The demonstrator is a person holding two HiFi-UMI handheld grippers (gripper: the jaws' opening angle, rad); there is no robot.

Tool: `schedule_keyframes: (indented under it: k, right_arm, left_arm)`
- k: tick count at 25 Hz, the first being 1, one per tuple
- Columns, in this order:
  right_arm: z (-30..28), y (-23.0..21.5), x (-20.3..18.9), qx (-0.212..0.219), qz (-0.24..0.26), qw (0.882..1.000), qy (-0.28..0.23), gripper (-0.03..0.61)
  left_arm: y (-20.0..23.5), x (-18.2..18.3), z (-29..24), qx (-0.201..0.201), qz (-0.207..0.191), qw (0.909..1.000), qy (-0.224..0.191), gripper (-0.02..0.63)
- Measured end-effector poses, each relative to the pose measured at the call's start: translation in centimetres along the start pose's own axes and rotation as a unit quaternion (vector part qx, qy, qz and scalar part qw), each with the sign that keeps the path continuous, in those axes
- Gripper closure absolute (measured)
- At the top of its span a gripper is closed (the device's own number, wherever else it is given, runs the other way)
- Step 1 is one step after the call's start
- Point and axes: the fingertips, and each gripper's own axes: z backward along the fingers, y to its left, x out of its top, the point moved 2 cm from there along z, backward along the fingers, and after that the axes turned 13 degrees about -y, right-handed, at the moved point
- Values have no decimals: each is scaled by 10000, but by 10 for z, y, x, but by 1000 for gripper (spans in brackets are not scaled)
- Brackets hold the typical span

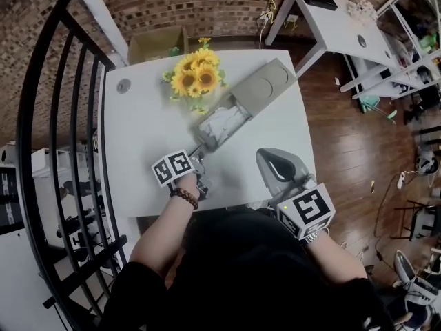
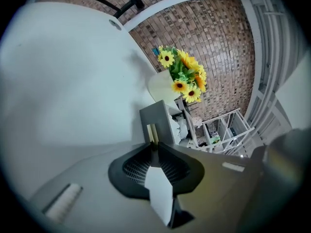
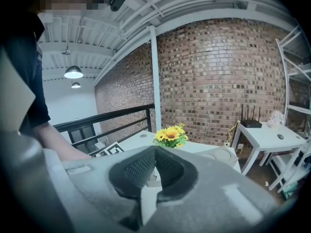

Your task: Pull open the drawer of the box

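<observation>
The left claw (image 2: 154, 144) has its jaws drawn close, with only a narrow slit between them. Its tips are right at the slotted pull (image 2: 151, 131) in the front panel of the drawer (image 2: 158, 118), but it is unclear whether the pads actually bite on it. The right claw (image 3: 155, 152) is pressed together on nothing and sits at the near edge of the table (image 1: 145, 129), well clear of the work. The drawer already stands out a good way from the grey box (image 1: 265, 83), which lies slantwise across the middle of the table with its open end toward the person. Both look like rigid, smooth plastic, probably light. The white crumpled filling (image 1: 222, 121) inside adds little weight, so the whole box may well slide along with a pull unless something braces it. The pull is thin and the only sensible place to take hold. It should be pinched squarely and drawn straight along the drawer's line so the drawer does not cock in its track. Just beside the box on its left stands a bunch of sunflowers (image 1: 196, 74), close enough to be brushed if the box swings. The table ahead of the drawer front is bare, and the black railing (image 1: 48, 116) and the white side table (image 1: 337, 26) are well out of the way.
</observation>
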Motion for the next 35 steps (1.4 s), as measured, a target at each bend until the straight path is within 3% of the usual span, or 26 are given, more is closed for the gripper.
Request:
schedule_keyframes:
  k: [10,16,19,22,27,31,35]
  right_arm:
    - [26,-1,0,190,-104,9996,-187,589]
    - [56,0,-1,318,-170,9988,-325,589]
    - [72,2,-2,395,-180,9982,-412,589]
    - [90,6,-6,464,-191,9977,-457,589]
    - [114,13,-10,523,-204,9967,-586,589]
    - [131,19,-9,551,-178,9958,-703,589]
    - [144,23,-11,569,-150,9949,-820,589]
  left_arm:
    - [-12,11,25,258,-553,9968,-521,580]
    - [-45,-5,48,160,-1204,9898,-745,600]
    - [-69,-18,62,8,-1714,9820,-798,600]
    - [-97,-31,78,-151,-2431,9660,-866,600]
    - [-147,-54,106,-511,-3524,9293,-980,600]
    - [-177,-75,125,-750,-4100,9032,-1025,600]
    - [-194,-95,139,-891,-4476,8837,-1038,600]
